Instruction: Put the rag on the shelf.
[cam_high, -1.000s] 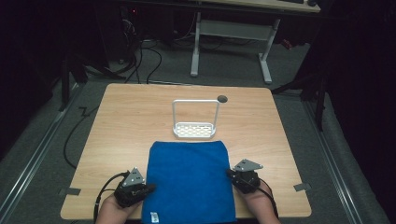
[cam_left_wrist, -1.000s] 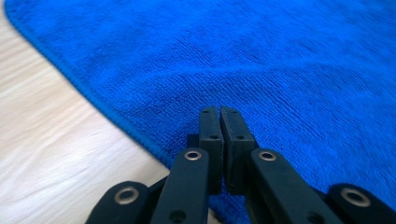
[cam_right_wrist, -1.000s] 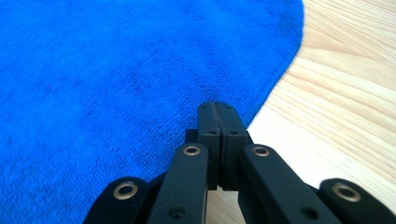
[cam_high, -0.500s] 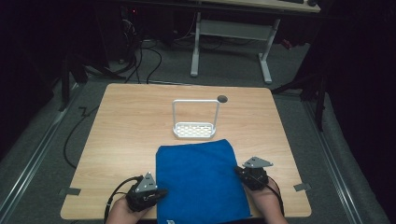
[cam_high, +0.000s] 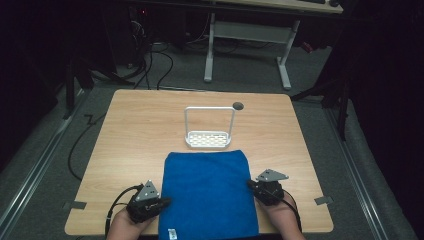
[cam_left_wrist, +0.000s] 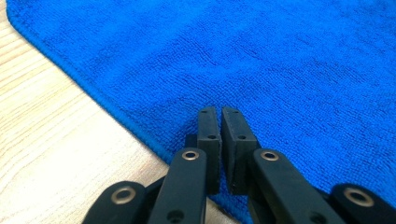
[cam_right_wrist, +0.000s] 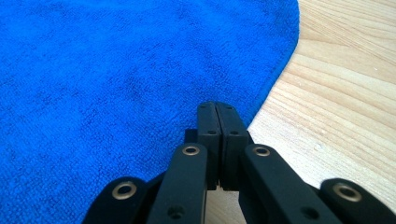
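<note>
A blue towel (cam_high: 207, 190) lies flat on the near half of the wooden table (cam_high: 135, 130), its near edge hanging at the table's front. My left gripper (cam_high: 162, 202) sits at the towel's left edge, held by a hand. In the left gripper view the left gripper (cam_left_wrist: 220, 112) points over the towel (cam_left_wrist: 280, 56) with its jaws shut to a thin slit and nothing visible between them. My right gripper (cam_high: 250, 185) is at the towel's right edge. In the right gripper view the right gripper (cam_right_wrist: 217, 106) is fully shut, low over the towel's (cam_right_wrist: 116, 60) border.
A small white wire rack (cam_high: 209, 140) with a tall handle stands just beyond the towel's far edge. A round cable hole (cam_high: 238, 105) sits behind it. Bare wood runs on both sides of the towel. A white label (cam_high: 171, 233) shows at the towel's near left corner.
Both grippers shifted slightly right, then part of the way back. The towel's right side ended a little farther right than a second ago.
</note>
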